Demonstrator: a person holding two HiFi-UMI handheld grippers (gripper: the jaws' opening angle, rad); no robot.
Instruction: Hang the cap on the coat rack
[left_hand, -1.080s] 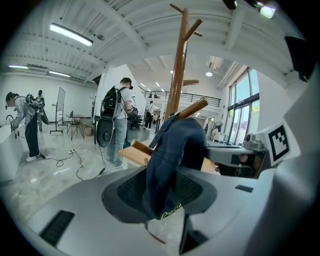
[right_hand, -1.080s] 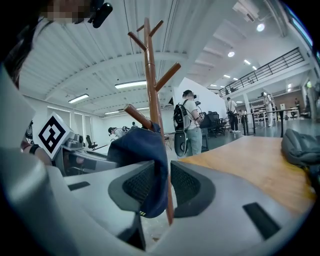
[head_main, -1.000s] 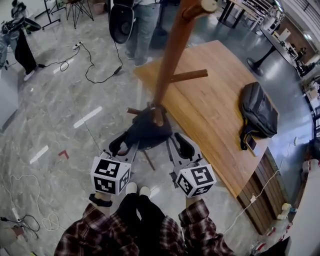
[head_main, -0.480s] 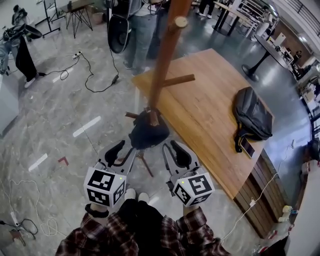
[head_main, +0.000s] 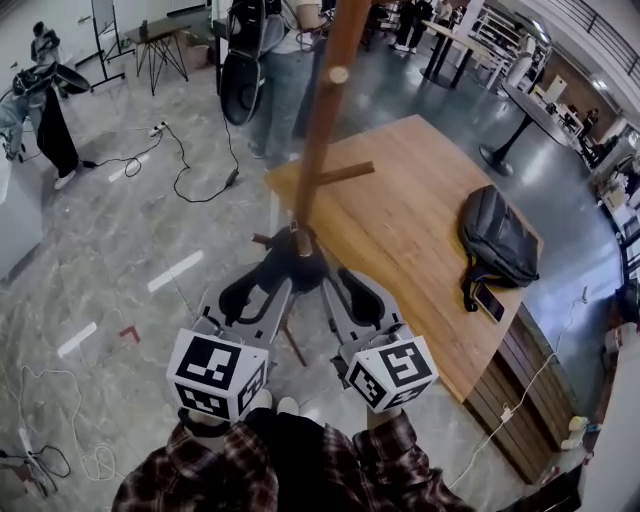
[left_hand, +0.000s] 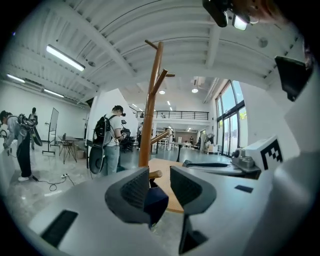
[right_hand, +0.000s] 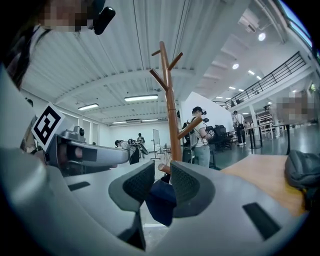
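Observation:
The brown wooden coat rack rises from the floor beside the table. A dark navy cap sits low on the pole, at a short peg. My left gripper reaches it from the left and my right gripper from the right. In the left gripper view the cap lies between the narrowly spaced jaws, bunched against the left one. In the right gripper view the cap fills the gap of the right gripper. Upper pegs stand bare.
A wooden table lies right of the rack with a dark backpack and a phone on it. A person with a backpack stands behind the rack. Cables trail across the floor at left.
Half a second ago both grippers sat back, short of the cap. They have since moved forward and their jaws are at the cap again, as they were one second ago.

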